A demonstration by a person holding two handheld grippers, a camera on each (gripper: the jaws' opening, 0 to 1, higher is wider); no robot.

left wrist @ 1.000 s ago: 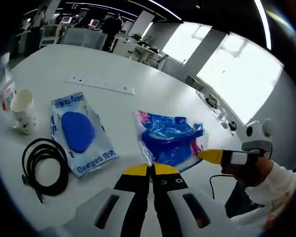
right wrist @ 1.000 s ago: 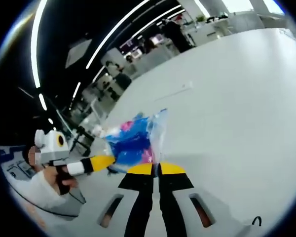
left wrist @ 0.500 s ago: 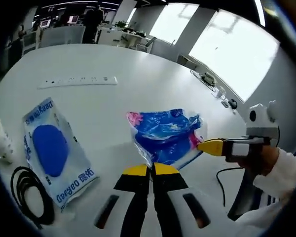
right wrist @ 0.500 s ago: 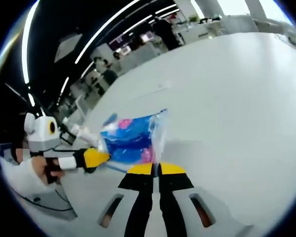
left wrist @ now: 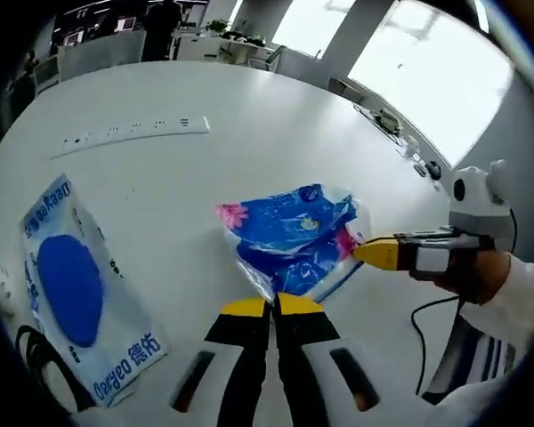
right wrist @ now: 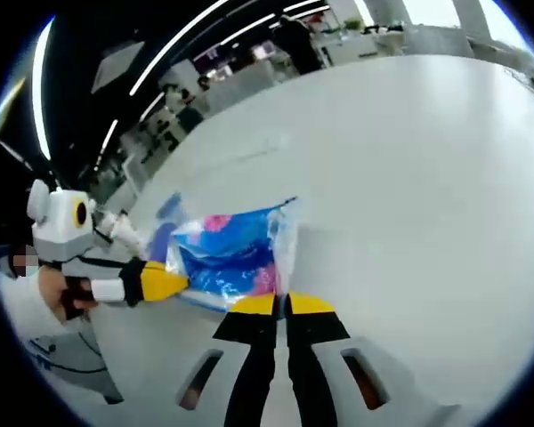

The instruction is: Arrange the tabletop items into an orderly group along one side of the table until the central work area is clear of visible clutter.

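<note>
Pinching opposite edges of the blue crinkled bag (left wrist: 294,236) with my left gripper (left wrist: 271,305) and right gripper (right wrist: 283,304), jaws closed on it, I see bare white table (left wrist: 249,151) beyond, the flat blue packet (left wrist: 71,285) lying well left.

A white packet with a blue oval (left wrist: 82,289) lay on the surface, printed "Deeyeo" beside Chinese characters too small to read.
</note>
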